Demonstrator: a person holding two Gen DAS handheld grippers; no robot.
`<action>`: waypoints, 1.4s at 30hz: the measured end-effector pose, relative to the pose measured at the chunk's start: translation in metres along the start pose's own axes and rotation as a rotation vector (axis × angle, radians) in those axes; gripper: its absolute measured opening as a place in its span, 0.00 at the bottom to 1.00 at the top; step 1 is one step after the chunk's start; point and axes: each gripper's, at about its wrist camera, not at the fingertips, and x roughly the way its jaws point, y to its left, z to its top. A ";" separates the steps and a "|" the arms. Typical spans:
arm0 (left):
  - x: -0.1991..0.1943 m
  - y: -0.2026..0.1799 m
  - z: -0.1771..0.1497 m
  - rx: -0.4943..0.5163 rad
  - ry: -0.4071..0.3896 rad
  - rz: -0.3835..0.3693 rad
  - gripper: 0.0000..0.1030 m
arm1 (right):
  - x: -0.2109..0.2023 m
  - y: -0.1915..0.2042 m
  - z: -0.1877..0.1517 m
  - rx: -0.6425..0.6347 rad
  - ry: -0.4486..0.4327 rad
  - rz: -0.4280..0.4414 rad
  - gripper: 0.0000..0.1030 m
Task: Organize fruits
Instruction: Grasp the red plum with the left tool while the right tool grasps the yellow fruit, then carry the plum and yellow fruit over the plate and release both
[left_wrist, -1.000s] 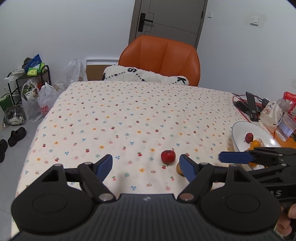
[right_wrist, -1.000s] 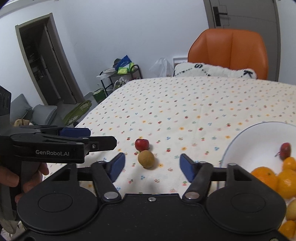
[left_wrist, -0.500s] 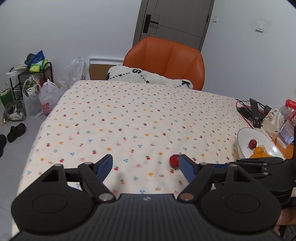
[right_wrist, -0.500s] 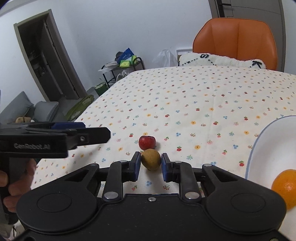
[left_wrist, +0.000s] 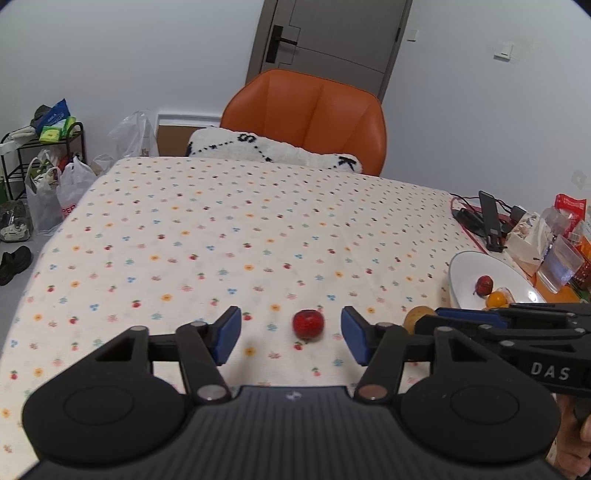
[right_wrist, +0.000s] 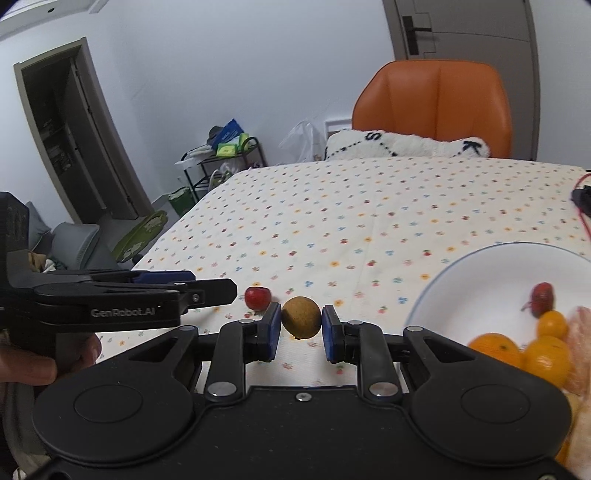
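Cloth (left_wrist: 258, 229) bare beyond red fruit (left_wrist: 308, 324) — plate (right_wrist: 476, 273) rightward.

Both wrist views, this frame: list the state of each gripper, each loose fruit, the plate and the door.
Left gripper: open, red fruit ahead between its fingers.
Right gripper: shut on brown fruit.
Brown fruit: gripped.
Red fruit: loose on tablecloth.
White plate: holds oranges and a small red fruit.
Door: closed.
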 end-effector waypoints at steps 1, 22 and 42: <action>0.002 -0.002 0.000 0.000 0.003 -0.004 0.52 | -0.003 -0.002 0.000 0.002 -0.005 -0.007 0.21; 0.026 -0.030 -0.009 0.037 0.015 -0.017 0.20 | -0.063 -0.045 -0.016 0.083 -0.085 -0.136 0.21; 0.002 -0.099 -0.004 0.120 -0.031 -0.135 0.20 | -0.101 -0.081 -0.043 0.172 -0.122 -0.192 0.22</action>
